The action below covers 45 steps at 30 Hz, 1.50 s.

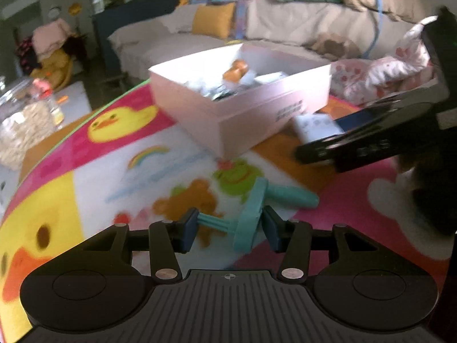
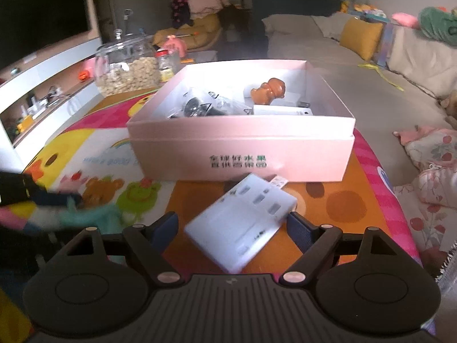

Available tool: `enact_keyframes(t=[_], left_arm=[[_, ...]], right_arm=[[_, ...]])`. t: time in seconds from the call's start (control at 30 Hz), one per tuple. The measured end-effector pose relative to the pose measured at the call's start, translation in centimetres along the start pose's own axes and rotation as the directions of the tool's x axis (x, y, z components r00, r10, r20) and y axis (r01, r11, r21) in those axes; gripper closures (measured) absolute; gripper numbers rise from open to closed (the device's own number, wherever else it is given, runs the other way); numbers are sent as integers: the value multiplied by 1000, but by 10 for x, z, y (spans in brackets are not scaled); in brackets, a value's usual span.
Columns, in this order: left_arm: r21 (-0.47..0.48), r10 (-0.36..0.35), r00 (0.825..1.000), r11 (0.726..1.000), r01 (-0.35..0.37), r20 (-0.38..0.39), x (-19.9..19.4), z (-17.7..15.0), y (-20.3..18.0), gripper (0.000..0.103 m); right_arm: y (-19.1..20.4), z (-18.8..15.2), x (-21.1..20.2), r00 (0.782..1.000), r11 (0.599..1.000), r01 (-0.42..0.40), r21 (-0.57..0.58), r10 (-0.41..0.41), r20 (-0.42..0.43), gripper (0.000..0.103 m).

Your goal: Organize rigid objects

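A pink box [image 1: 257,114] stands on the colourful play mat [image 1: 85,157] and holds a brown toy dog [image 2: 268,90], a white flat box and dark items. A teal tool [image 1: 251,214] lies on the mat between the fingers of my open left gripper [image 1: 228,230], which is not closed on it. A white flat case [image 2: 242,223] lies in front of the pink box [image 2: 242,143], between the fingers of my open right gripper [image 2: 232,228]. The right gripper also shows in the left wrist view [image 1: 357,148], beside the white case [image 1: 314,125].
A glass jar of pellets [image 2: 128,65] and a small jar [image 2: 167,64] stand beyond the mat's far left. A beige sofa [image 2: 314,37] with cushions runs behind. Patterned pillows [image 2: 434,157] lie at the right. A TV unit [image 2: 42,57] is at the left.
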State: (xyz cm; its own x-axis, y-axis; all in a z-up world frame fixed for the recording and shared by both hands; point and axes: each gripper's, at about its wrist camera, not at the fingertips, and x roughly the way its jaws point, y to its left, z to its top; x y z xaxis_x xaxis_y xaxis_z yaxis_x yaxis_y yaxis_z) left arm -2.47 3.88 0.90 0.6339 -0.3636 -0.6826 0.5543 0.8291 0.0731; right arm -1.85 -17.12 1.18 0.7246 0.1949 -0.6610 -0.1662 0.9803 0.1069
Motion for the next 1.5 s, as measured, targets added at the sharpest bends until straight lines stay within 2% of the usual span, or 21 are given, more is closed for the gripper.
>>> enact_keyframes(t=[0.1,0.2,0.27,0.47,0.73,0.93,1.07,1.2,1.27,1.33,1.43,1.5], left_arm=[[6,-38,999,999,38,-12,6,7,-1,50],[11,-33,999,999,33,5,5,3,-3,50],[8,-29,999,1000,29,20,3,-1,-3,50],[21,0,998,1000,-1,60,-8,-6,-5,50],[40,23,995,999,-27,101,-39,-7,-9,50],[52,47,984,997,-56,174,-68,3,-13,50],[15,59,963,998,-65,262,-91,27,-7,50],[-27,84,923,996,-80,376,-105,68,0,50],[-60,83,915,996,-64,394,-98,93,5,50],[-97,80,915,994,-45,396,-81,118,11,50],[-155,87,924,987,-30,373,-44,149,17,50],[-217,65,944,976,7,323,-14,162,26,50]], right_arm=[[-1,7,8,1000,999,22,23,-22,-8,20],[-4,5,6,999,999,35,-10,-35,5,28],[-8,1,1,1000,999,26,-28,-26,12,38],[-17,-8,-16,1000,999,12,-38,-11,11,55],[-15,-13,-42,999,996,4,-90,-1,35,55],[-15,-2,-73,993,995,14,-96,-3,115,55],[-19,13,-95,984,997,9,-78,5,178,55],[-24,36,-121,956,998,32,-60,-13,294,55],[-28,51,-127,939,998,43,-44,-25,344,55],[-31,69,-124,927,998,49,-26,-36,374,55],[-34,95,-107,925,999,49,3,-47,377,55],[-32,110,-88,936,999,35,-15,-27,352,55]])
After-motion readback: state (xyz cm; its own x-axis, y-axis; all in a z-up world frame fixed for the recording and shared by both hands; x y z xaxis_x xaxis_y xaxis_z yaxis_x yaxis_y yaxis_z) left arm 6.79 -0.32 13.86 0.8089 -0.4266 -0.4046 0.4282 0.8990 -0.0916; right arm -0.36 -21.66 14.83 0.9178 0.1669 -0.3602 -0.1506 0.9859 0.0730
